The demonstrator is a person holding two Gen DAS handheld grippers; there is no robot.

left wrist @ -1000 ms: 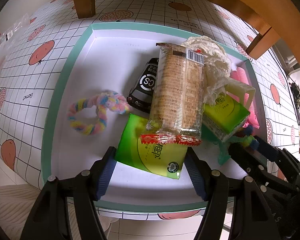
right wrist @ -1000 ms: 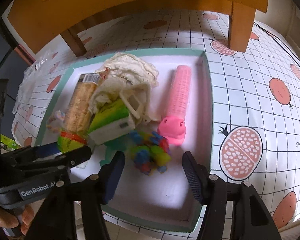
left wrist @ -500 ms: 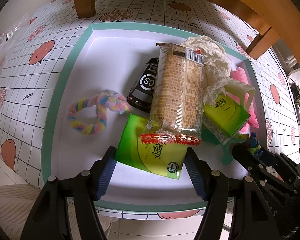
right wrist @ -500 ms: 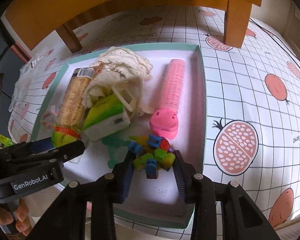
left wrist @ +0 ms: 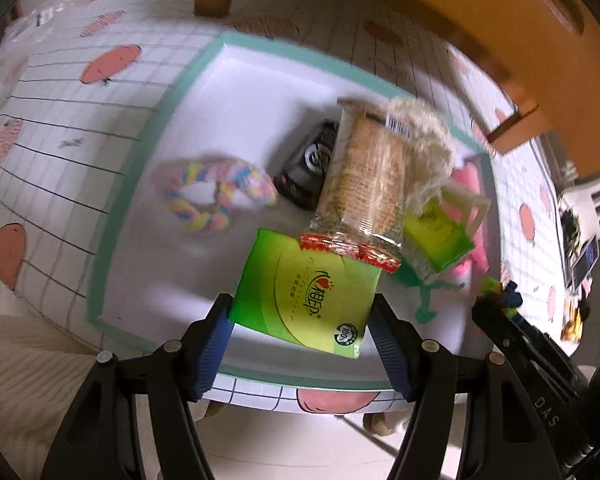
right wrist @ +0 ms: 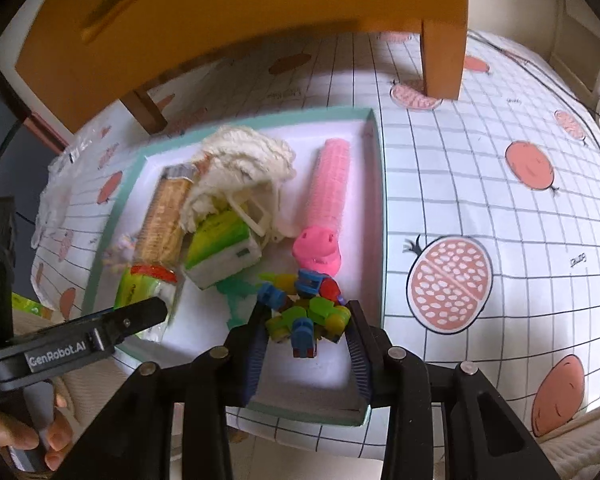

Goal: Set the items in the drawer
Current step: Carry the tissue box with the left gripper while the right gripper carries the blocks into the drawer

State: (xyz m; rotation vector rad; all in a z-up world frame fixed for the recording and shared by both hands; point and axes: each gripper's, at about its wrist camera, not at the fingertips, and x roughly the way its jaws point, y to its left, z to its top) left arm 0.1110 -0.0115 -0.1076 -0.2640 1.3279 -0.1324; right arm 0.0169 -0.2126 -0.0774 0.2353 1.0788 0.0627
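Fruit-print gridded tablecloth under a teal-rimmed tray [right wrist: 374, 184]. Right hand-held gripper [right wrist: 306, 330] clamped on the knobbly plastic block toy [right wrist: 306, 312], lower centre: light, rigid, likely loose-jointed. Left hand-held gripper [left wrist: 302, 334] grips the green tissue pack [left wrist: 306, 290]: soft, crushable; hold its edges.

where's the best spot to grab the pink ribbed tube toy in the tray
Grip the pink ribbed tube toy across its long ribbed body, coming from above. It lies flat beside the tray wall with bare floor on its other side; the ribs give the pads purchase. The wider head end is crowded by the block toy.
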